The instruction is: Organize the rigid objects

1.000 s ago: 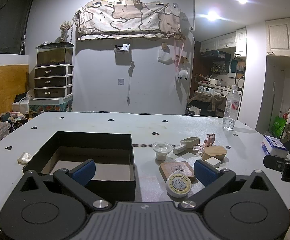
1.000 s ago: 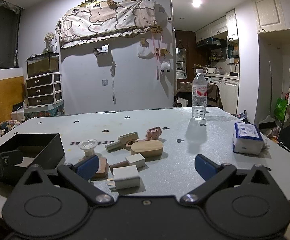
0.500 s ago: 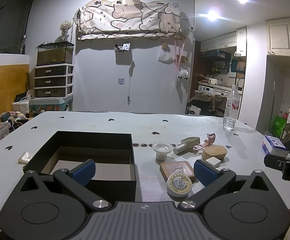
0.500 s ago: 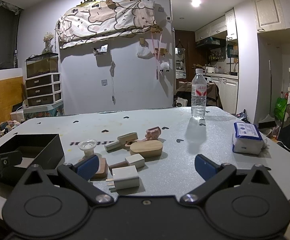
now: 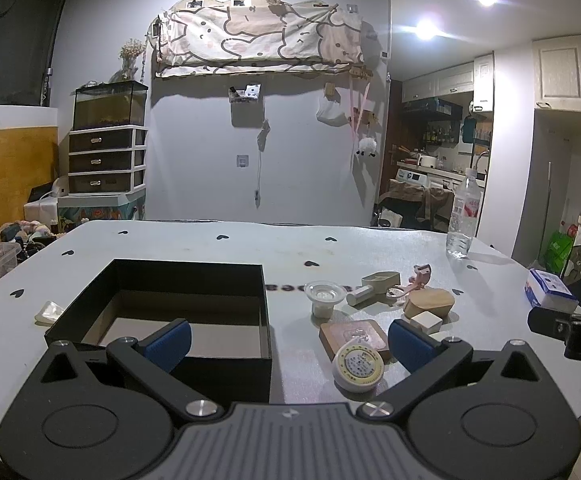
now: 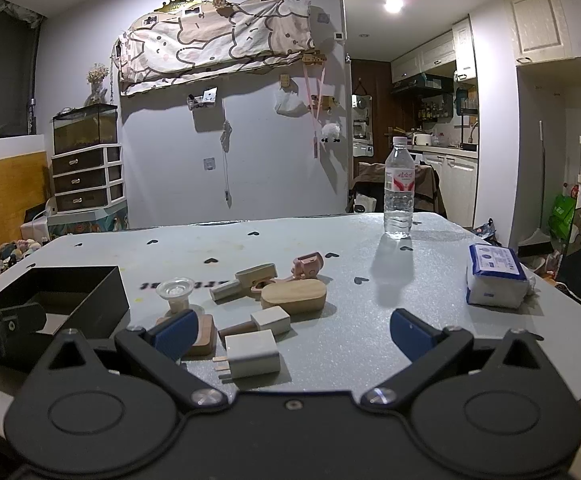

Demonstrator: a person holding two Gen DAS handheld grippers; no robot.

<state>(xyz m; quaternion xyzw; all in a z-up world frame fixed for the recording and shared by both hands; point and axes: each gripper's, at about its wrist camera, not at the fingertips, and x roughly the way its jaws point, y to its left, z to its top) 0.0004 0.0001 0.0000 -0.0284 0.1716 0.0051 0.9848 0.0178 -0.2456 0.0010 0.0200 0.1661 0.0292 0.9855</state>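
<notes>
An empty black box (image 5: 178, 280) stands on the table's left; it also shows in the right wrist view (image 6: 102, 304). Right of it lie small objects: a round tape measure (image 5: 357, 366), a brown wooden block (image 5: 352, 334), a clear cup (image 5: 324, 296), a wooden oval piece (image 5: 428, 302), a white charger plug (image 6: 252, 352), a small white cube (image 6: 271, 318) and a pink clip (image 6: 308, 265). My left gripper (image 5: 288, 346) is open and empty, over the box's near right corner. My right gripper (image 6: 290, 334) is open and empty, just before the plug.
A water bottle (image 6: 399, 192) stands at the table's far right. A blue and white tissue pack (image 6: 494, 276) lies near the right edge. A small white wrapper (image 5: 50, 312) lies left of the box. The table's near edge runs just under both grippers.
</notes>
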